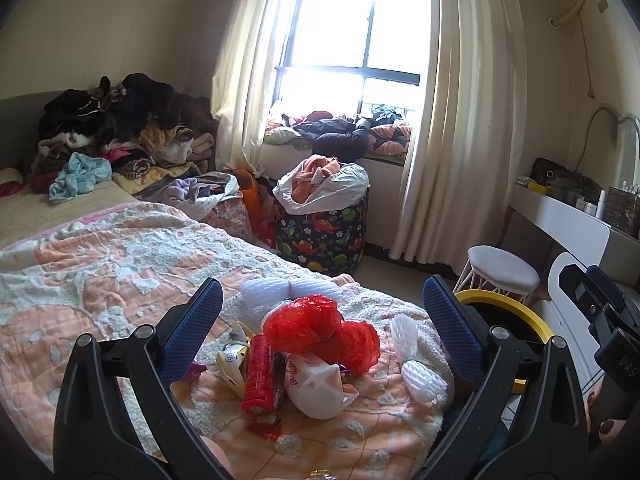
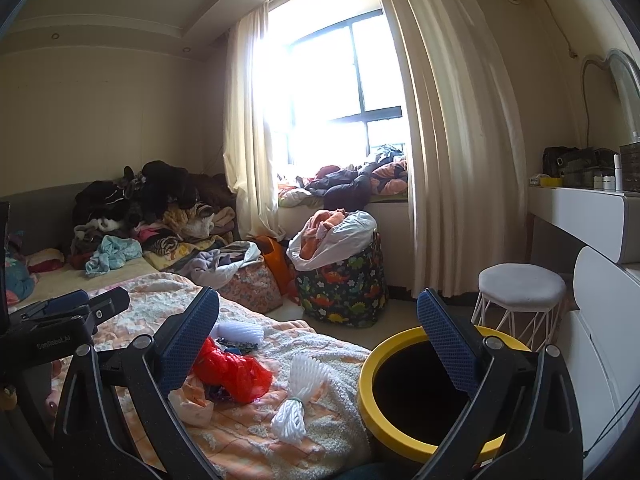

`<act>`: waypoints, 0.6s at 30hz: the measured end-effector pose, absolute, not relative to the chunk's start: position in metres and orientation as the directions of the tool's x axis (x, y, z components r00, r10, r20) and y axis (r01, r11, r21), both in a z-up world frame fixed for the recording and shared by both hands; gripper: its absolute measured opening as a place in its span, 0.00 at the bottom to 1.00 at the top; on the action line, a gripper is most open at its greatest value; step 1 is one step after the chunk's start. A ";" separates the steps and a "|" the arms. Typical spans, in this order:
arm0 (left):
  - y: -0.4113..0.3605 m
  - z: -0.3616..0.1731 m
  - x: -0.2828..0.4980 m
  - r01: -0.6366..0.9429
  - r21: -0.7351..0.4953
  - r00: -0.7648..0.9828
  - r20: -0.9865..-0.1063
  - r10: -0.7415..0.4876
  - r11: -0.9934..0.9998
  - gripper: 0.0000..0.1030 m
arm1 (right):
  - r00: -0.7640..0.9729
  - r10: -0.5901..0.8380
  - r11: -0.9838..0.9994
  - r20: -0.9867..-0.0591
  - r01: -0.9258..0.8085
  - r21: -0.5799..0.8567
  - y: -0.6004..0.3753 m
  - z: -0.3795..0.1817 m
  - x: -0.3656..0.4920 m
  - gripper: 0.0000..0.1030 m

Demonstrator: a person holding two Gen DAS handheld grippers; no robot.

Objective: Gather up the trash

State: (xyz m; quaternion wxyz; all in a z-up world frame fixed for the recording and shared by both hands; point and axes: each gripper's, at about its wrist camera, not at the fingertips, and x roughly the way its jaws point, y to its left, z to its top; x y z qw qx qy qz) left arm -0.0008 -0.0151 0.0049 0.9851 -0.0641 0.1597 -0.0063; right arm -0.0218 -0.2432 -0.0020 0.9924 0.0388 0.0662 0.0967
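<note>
Trash pile sits on the near corner of the bed [image 1: 100, 248], on the peach-and-white quilt. We see a crumpled red plastic bag [image 1: 320, 330] on top, a red tube [image 1: 258, 372] lying just left of it, a white plastic bag [image 1: 316, 384] with red print under and in front of the red bag, and a yellow-white wrapper [image 1: 232, 360] left of the tube. Two white foam nets: one [image 1: 416, 360] right of the pile near the bed edge, pinched by a band in the middle, another [image 1: 292, 290] behind the red bag.

Our left claw [image 1: 320, 312] is wide open, holding nothing, hovering over the pile with the trash framed between its blue pads. Our right claw [image 2: 318, 322] is also wide open and empty, sitting further right, between the bed corner and the bin.

The bin [image 2: 370, 388] has a yellow rim and a dark inside; it stands on the floor right against the bed corner, close to the banded foam net.

Further out: a white stool [image 2: 520, 284] behind the bin, a dinosaur-print hamper [image 2: 344, 292] stuffed with laundry below the window, clothes heaped at the far end of the bed, and a white dresser [image 2: 580, 208] on the right.
</note>
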 end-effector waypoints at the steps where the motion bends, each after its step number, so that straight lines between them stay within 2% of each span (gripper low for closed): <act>1: -0.014 0.005 -0.001 -0.007 -0.130 0.949 -0.313 -0.034 0.991 0.89 | 0.973 0.197 0.978 -0.123 -0.187 0.090 -0.243 -0.002 -0.022 0.94; 18: -0.020 0.003 0.000 0.000 -0.127 0.948 -0.316 -0.041 0.992 0.89 | 0.973 0.196 0.978 -0.123 -0.186 0.089 -0.243 -0.002 -0.022 0.94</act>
